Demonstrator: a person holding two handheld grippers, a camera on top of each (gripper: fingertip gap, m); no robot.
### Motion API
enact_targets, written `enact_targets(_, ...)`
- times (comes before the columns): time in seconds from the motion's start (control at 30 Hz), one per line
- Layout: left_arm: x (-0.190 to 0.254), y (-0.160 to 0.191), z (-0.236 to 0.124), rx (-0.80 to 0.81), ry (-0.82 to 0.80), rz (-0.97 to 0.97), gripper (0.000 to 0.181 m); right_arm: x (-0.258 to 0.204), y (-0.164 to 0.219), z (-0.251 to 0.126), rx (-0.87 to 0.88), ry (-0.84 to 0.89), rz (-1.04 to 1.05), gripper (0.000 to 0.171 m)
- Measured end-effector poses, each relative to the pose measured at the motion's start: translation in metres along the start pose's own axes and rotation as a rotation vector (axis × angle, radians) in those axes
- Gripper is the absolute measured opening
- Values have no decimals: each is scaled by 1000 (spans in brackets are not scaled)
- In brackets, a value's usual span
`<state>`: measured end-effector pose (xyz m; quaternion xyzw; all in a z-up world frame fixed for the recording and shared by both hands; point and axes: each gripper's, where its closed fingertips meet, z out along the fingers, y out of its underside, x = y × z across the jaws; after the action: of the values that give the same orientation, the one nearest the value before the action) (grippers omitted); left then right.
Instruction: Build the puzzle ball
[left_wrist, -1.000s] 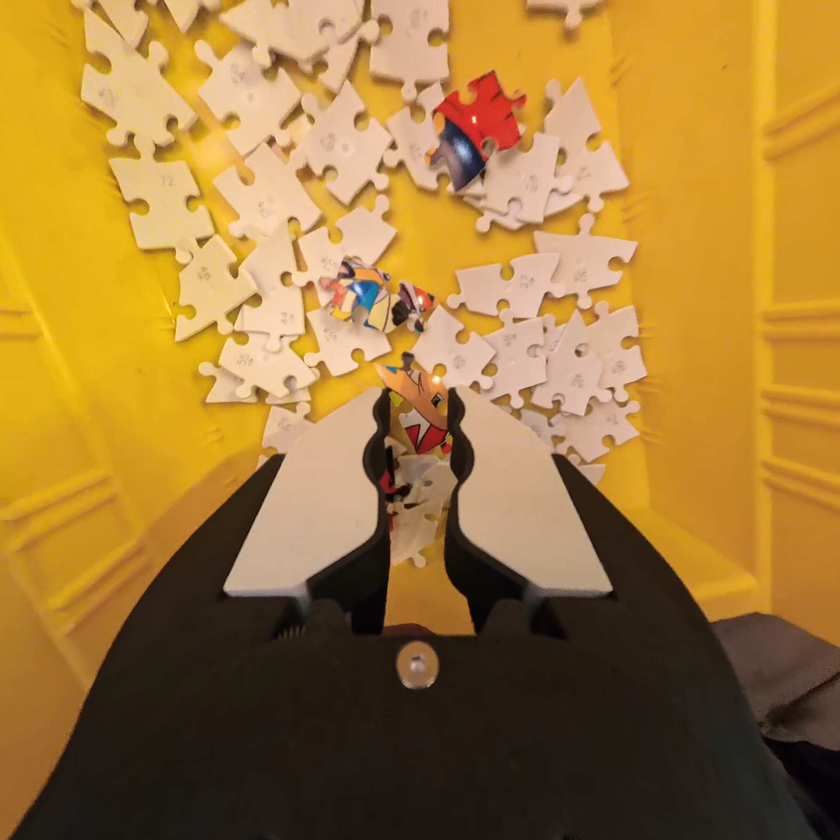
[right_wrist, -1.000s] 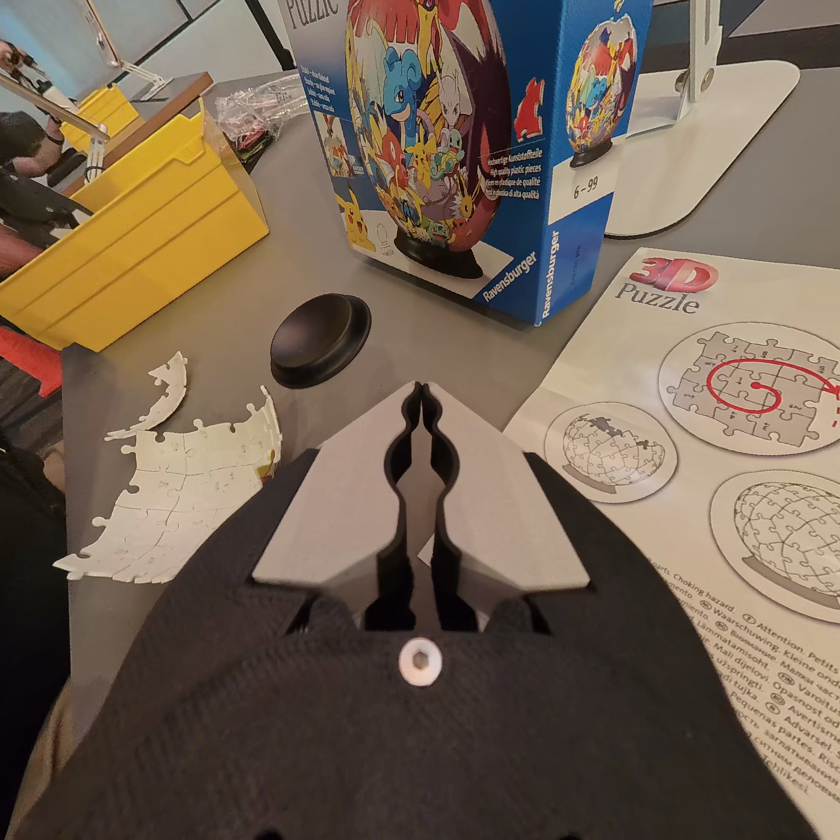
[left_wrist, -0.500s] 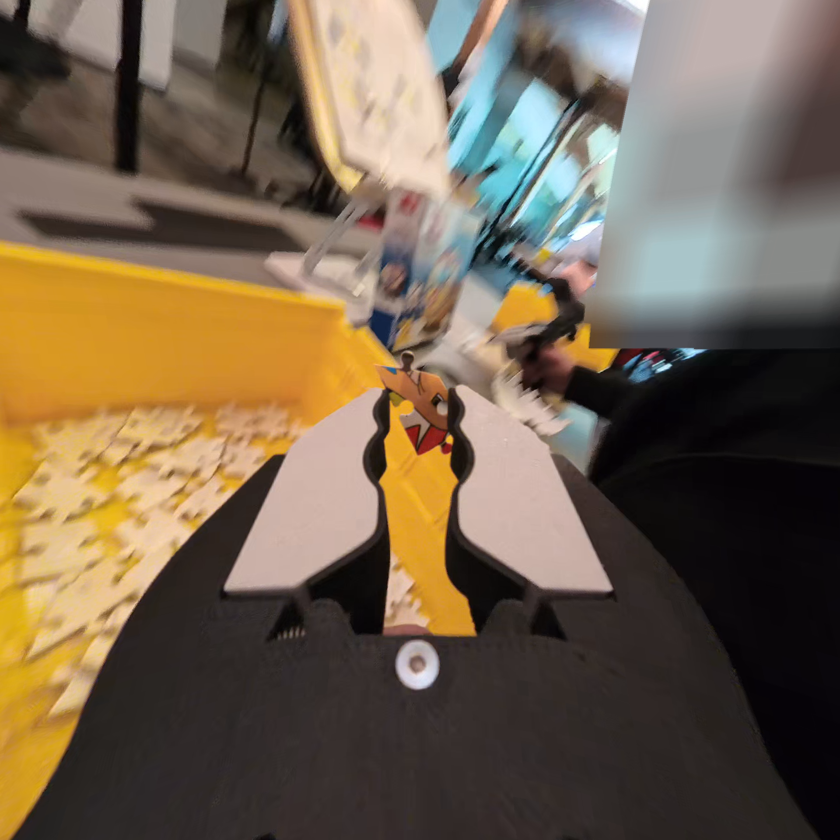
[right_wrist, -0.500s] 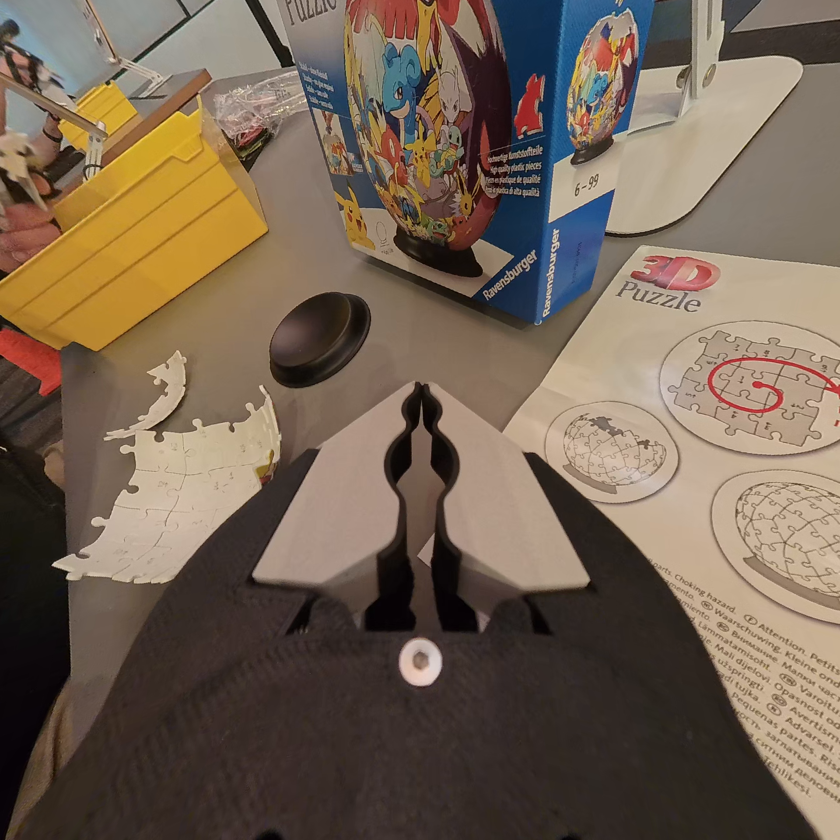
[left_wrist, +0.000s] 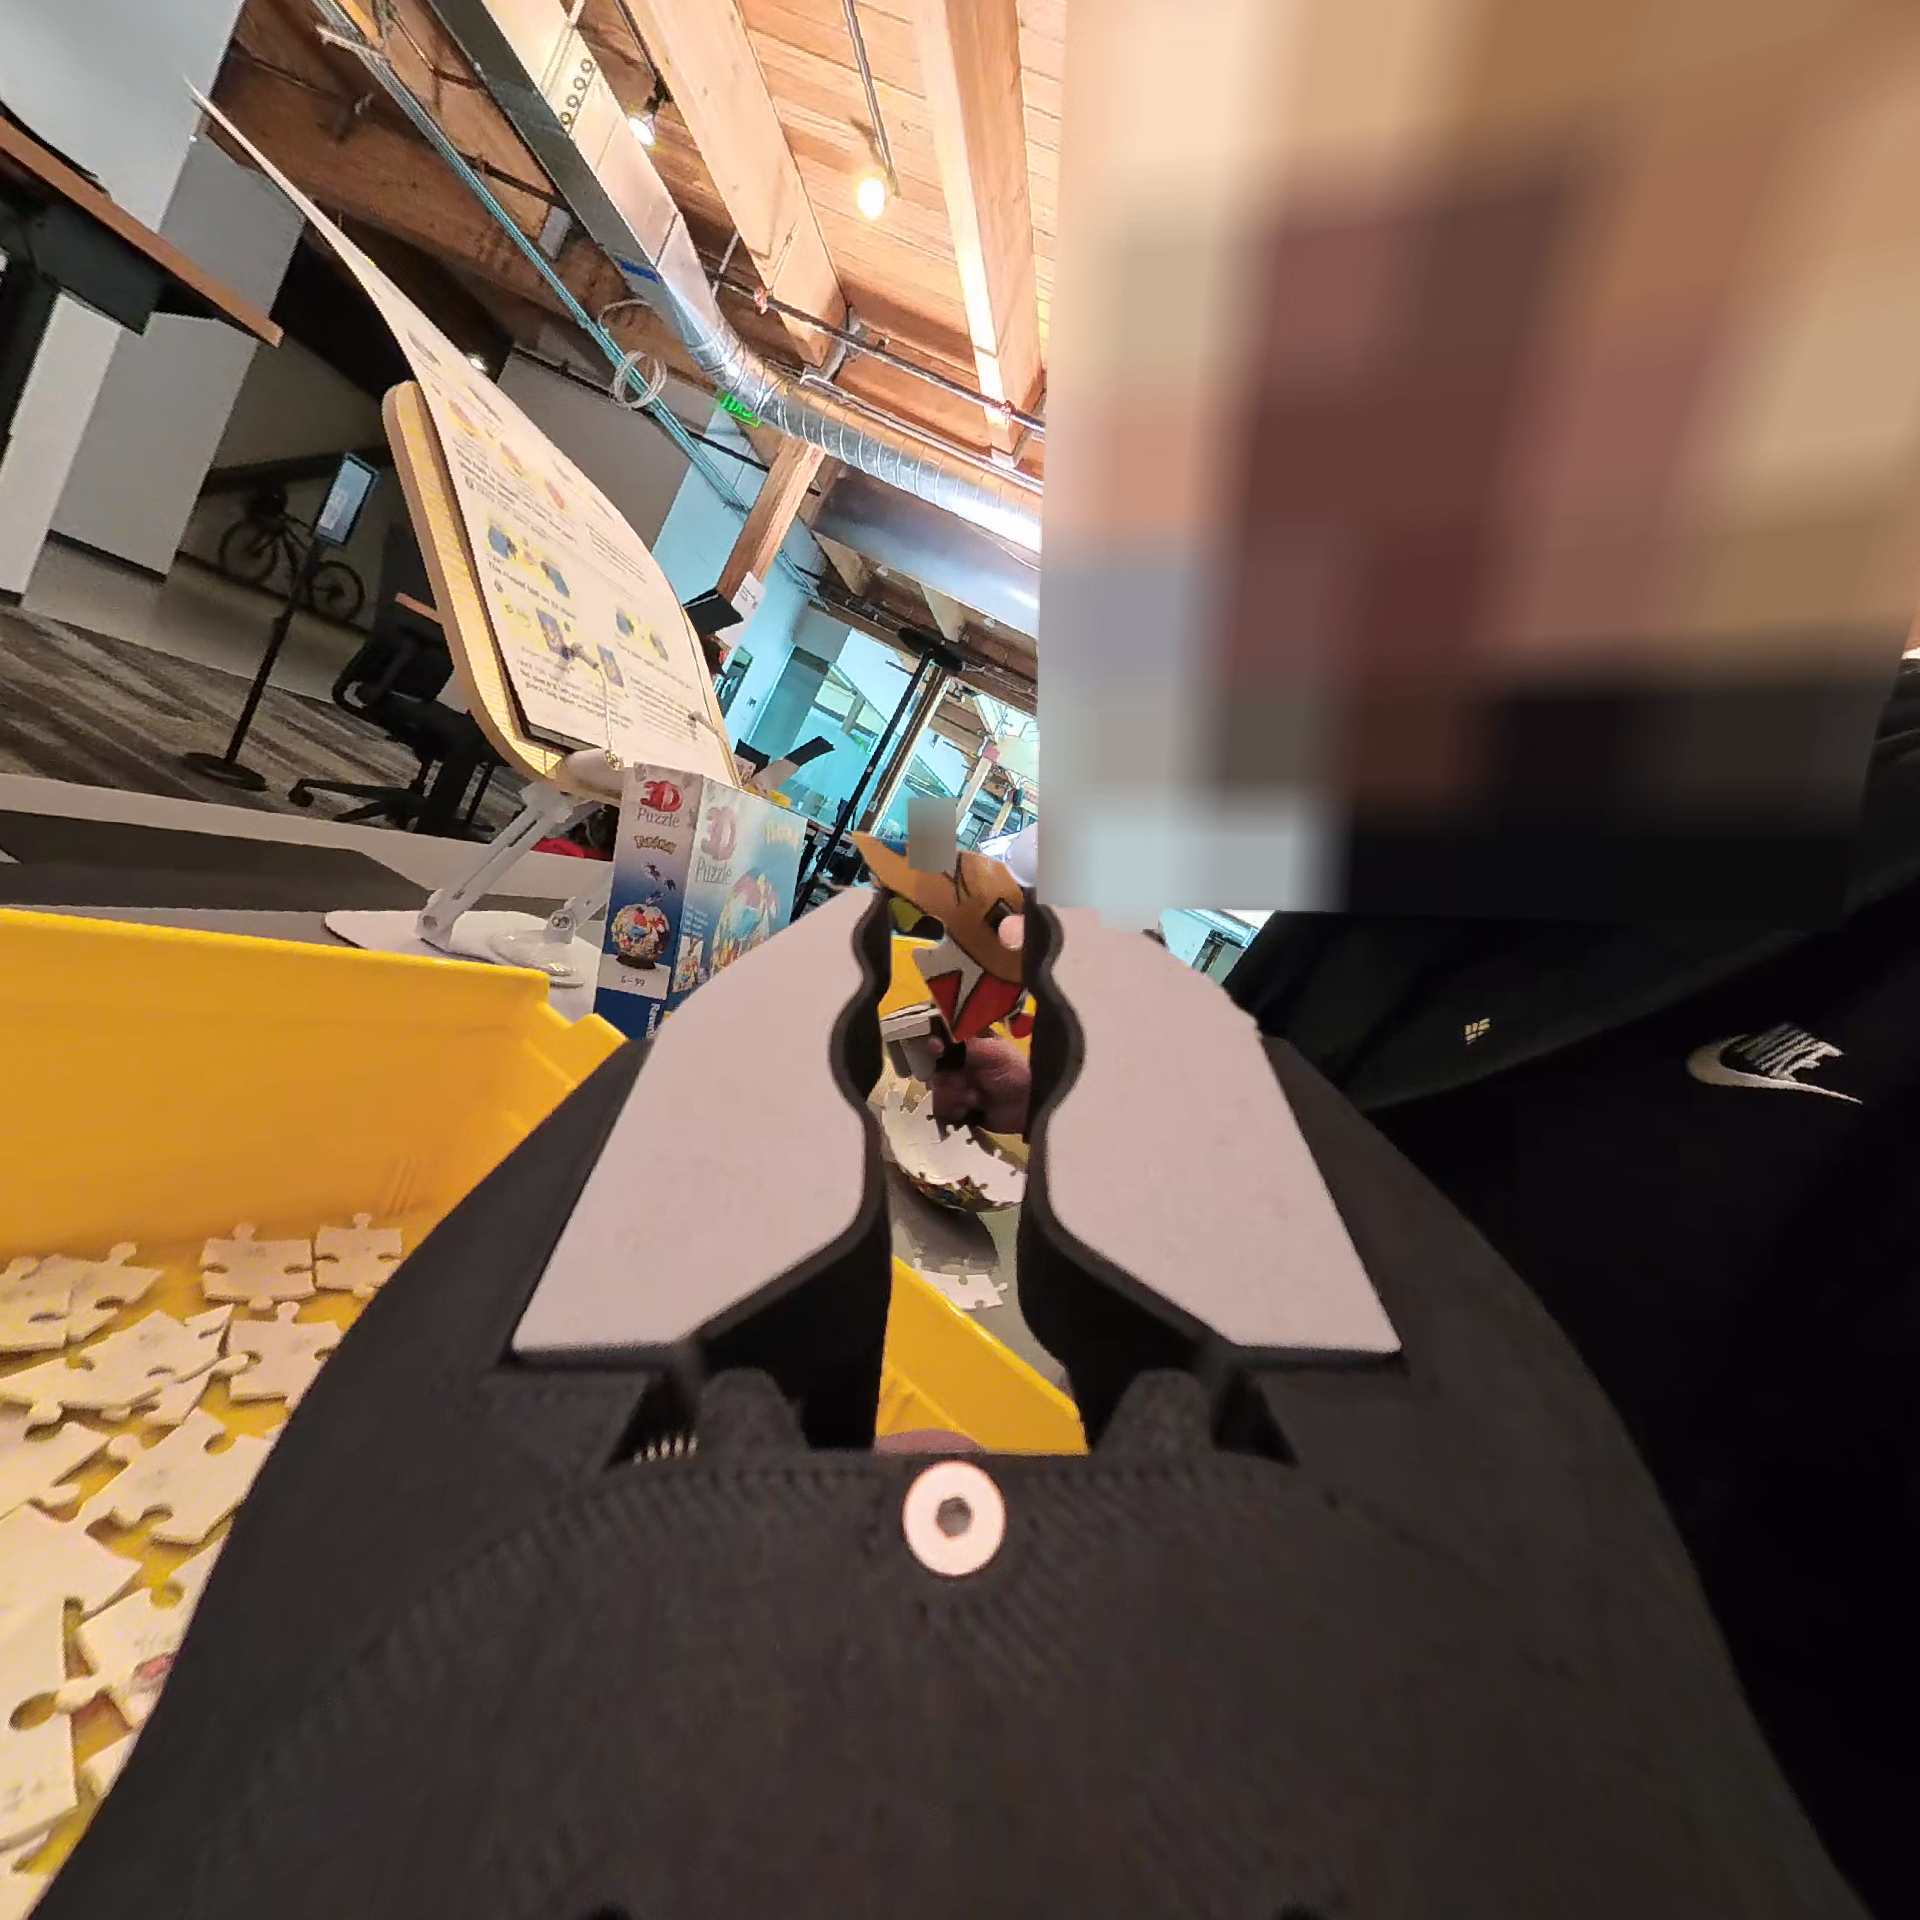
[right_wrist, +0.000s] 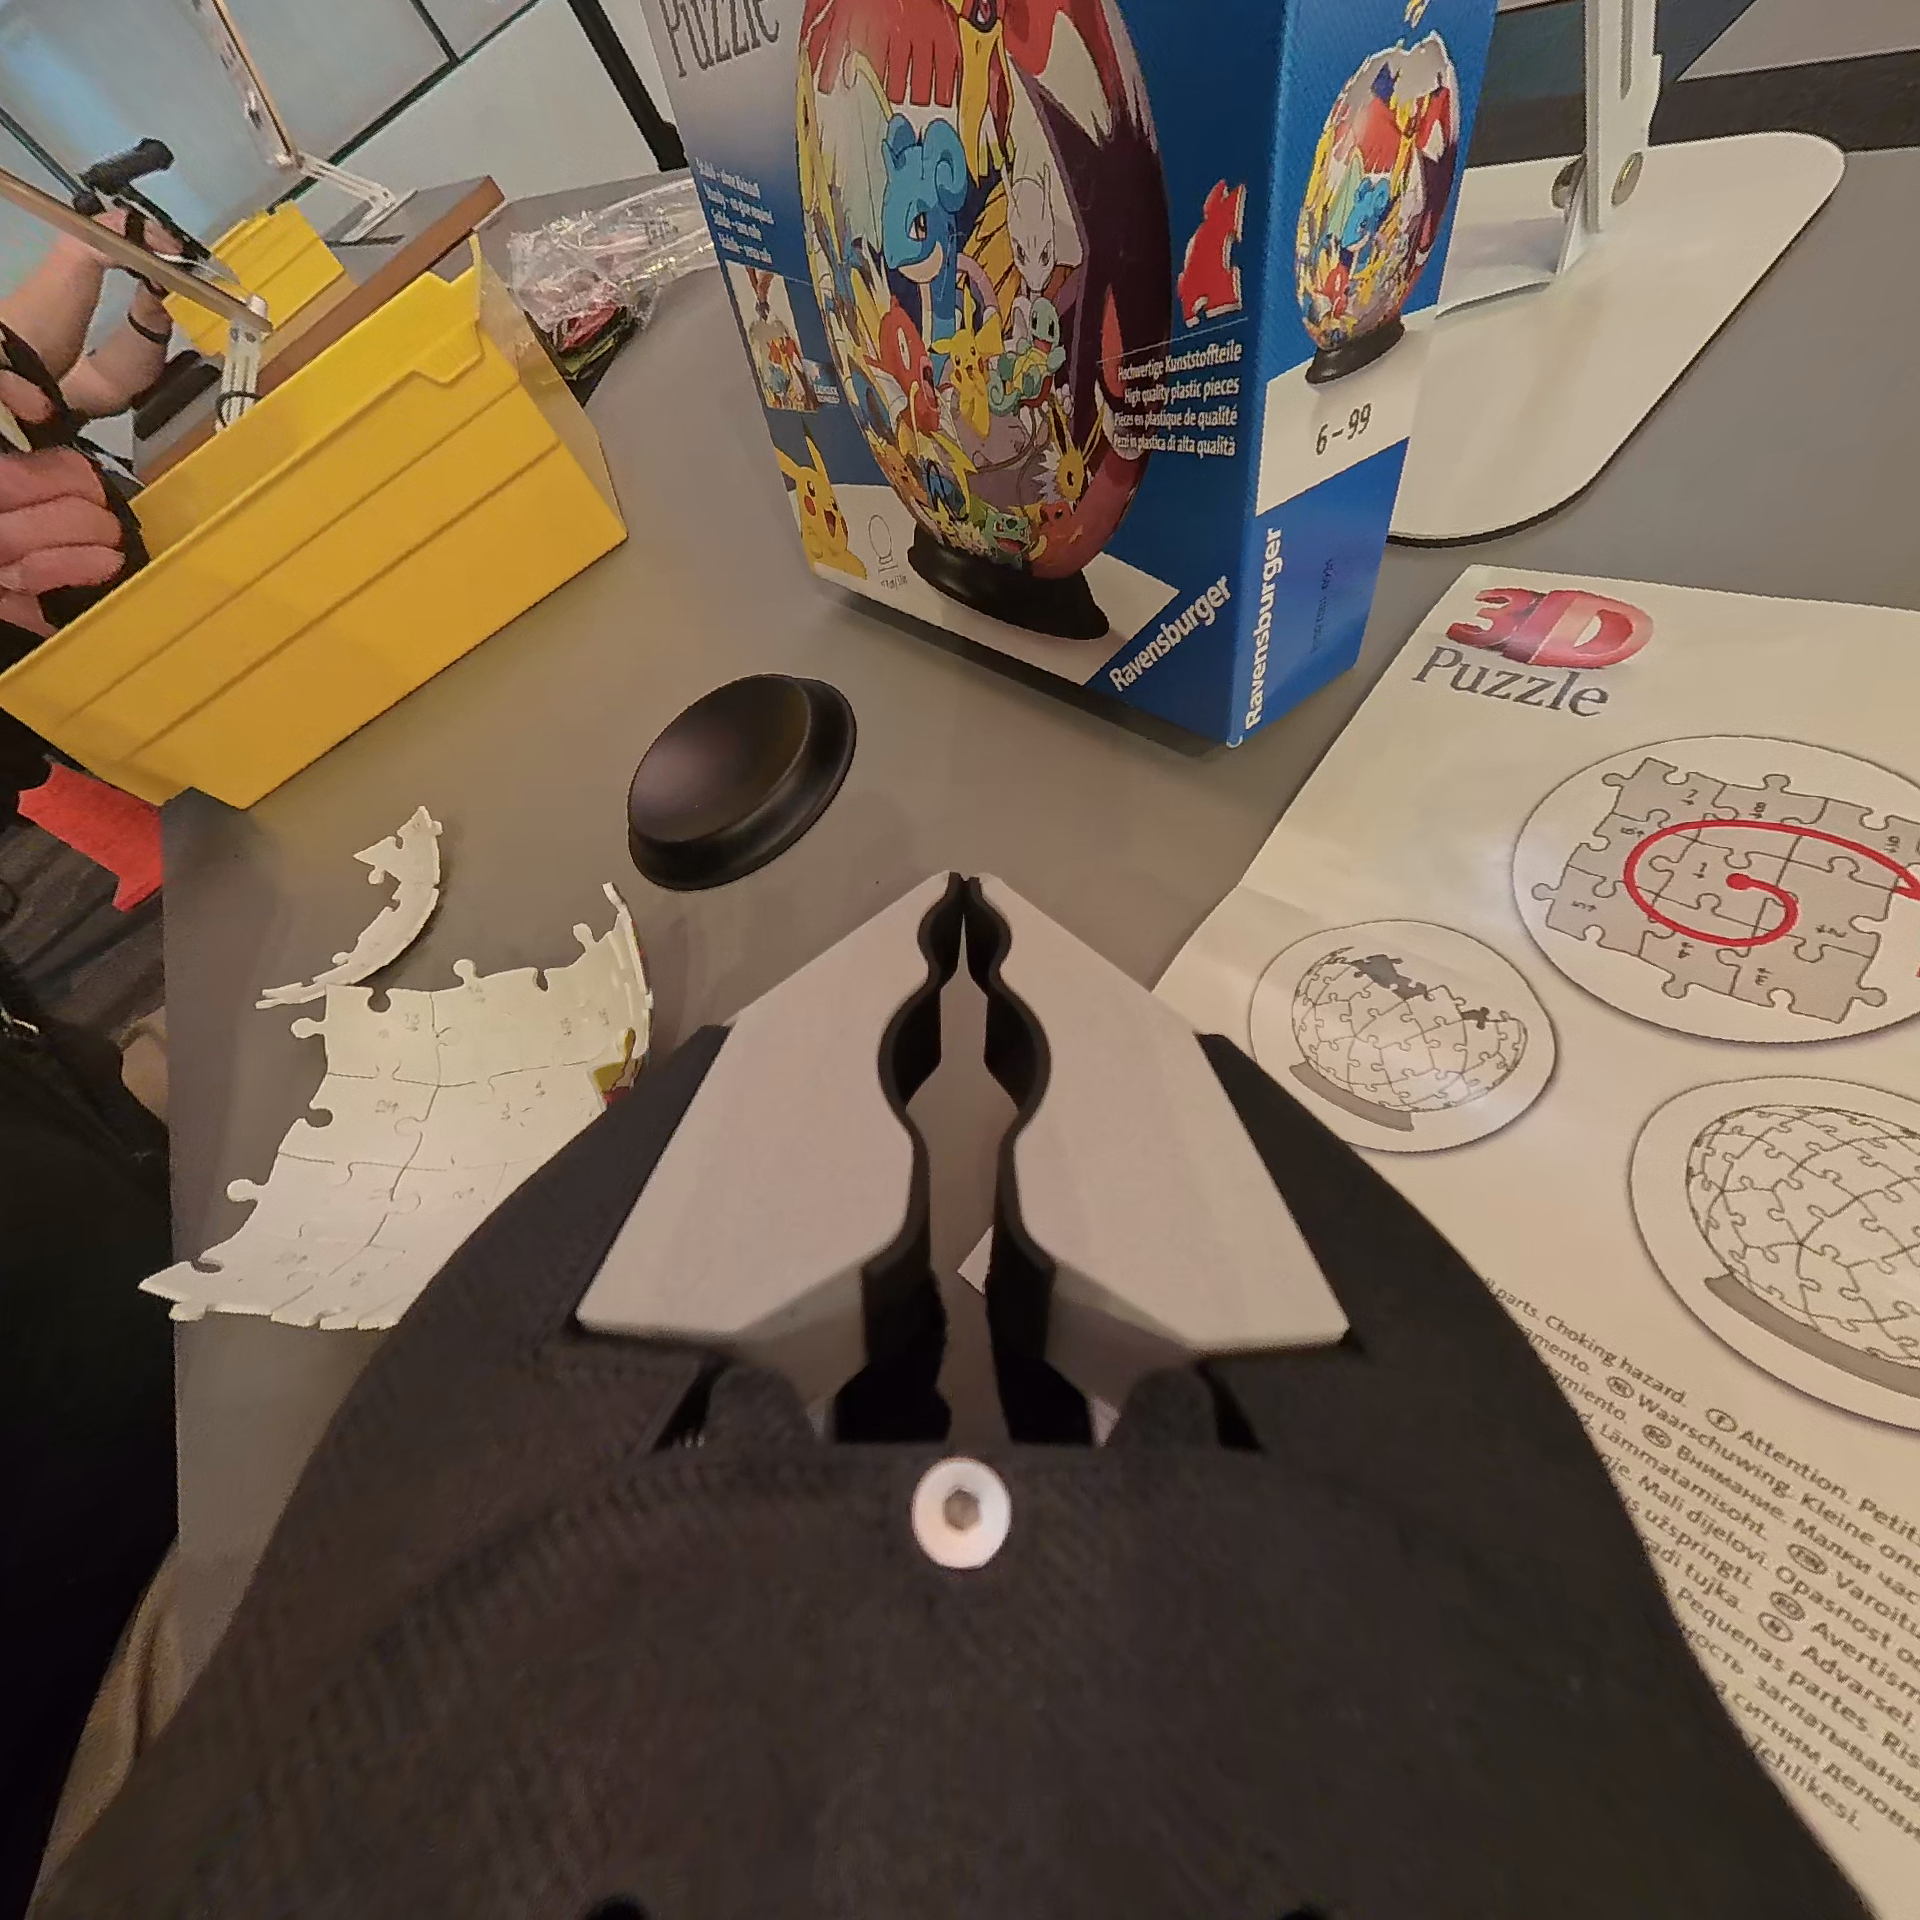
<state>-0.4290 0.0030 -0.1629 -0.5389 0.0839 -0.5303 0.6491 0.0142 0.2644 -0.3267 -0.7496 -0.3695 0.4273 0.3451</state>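
Jaws of the left gripper (left_wrist: 954, 920) stand a narrow gap apart, pinching a printed puzzle piece (left_wrist: 971, 951) (orange, red and white) between the tips; the piece is upright and raised above the yellow bin (left_wrist: 260, 1081). At 8 o'clock in the left wrist view, loose puzzle pieces (left_wrist: 156, 1382) lie white side up on the bin floor. Through the gap between the fingers, a partly built ball section (left_wrist: 951, 1153) rests on the grey table (left_wrist: 977, 1242), a hand just above it.

Jaws of the right gripper (right_wrist: 958, 883) are closed tip to tip with nothing between them (the wavy inner edges leave hollows further back). It hangs over the table. At 9 o'clock in the right wrist view lies a curved assembled panel (right_wrist: 416, 1122), white side up, with a small curved strip (right_wrist: 379, 914) just beyond it. A black round stand (right_wrist: 740, 781) sits at 11 o'clock, near the fingertips. The blue puzzle box (right_wrist: 1091, 343) stands upright at 12 o'clock, the white instruction sheet (right_wrist: 1621, 1039) lies flat at 3 o'clock, and the bin occupies 10 o'clock. A white stand base (right_wrist: 1621, 343) sits at 1 o'clock behind the box.
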Motion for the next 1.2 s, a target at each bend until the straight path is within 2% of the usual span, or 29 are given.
enact_targets(0.17, 0, 2, 1, -21, -9, 9, 24, 0, 0, 0, 1, -1, 1, 0)
enact_targets(0.23, -10, 8, 0, -84, -84, 15, 24, 0, 0, 0, 1, 0, 0, 0)
enact_targets(0.3, -34, 20, -3, -209, -265, 31, 24, 0, 0, 0, 0, 2, 0, 0)
enact_targets(0.37, -68, 45, -18, -462, -511, 52, 24, 0, 0, 0, -3, 3, 0, 0)
enact_targets(0.47, -99, 66, -38, -754, -762, 111, 26, 1, 0, 1, -4, 4, 0, 0)
enact_targets(0.53, -108, 63, -37, -797, -818, 139, 43, 1, 1, 1, -4, 5, -2, 0)
enact_targets(0.57, -111, 58, -39, -792, -852, 154, 42, 0, 0, 0, -3, 6, -3, 0)
enact_targets(0.67, -107, 57, -47, -848, -874, 131, 30, 0, 0, 0, -3, 6, -4, 0)
enact_targets(0.7, -104, 65, -56, -935, -899, 118, 25, 0, 1, 1, -4, 5, -3, 0)
enact_targets(0.8, -97, 94, -99, -1307, -1027, 145, 28, 1, 1, 1, -5, 3, 2, 0)
enact_targets(0.9, -90, 122, -121, -1553, -1023, 127, 36, 0, 0, 0, -4, 0, 2, 0)
enact_targets(0.97, -87, 138, -126, -1643, -983, 97, 42, 0, 0, 0, -3, -1, 1, 0)
enact_targets(1.03, -88, 141, -127, -1688, -991, 72, 37, 0, 0, 0, -1, -2, 0, 0)
enact_targets(1.13, -86, 143, -132, -1753, -968, 27, 20, 0, 0, 0, 1, -5, 0, 0)
enact_targets(1.2, -86, 145, -136, -1809, -972, 0, 20, 0, 0, 0, 2, -7, 2, 0)
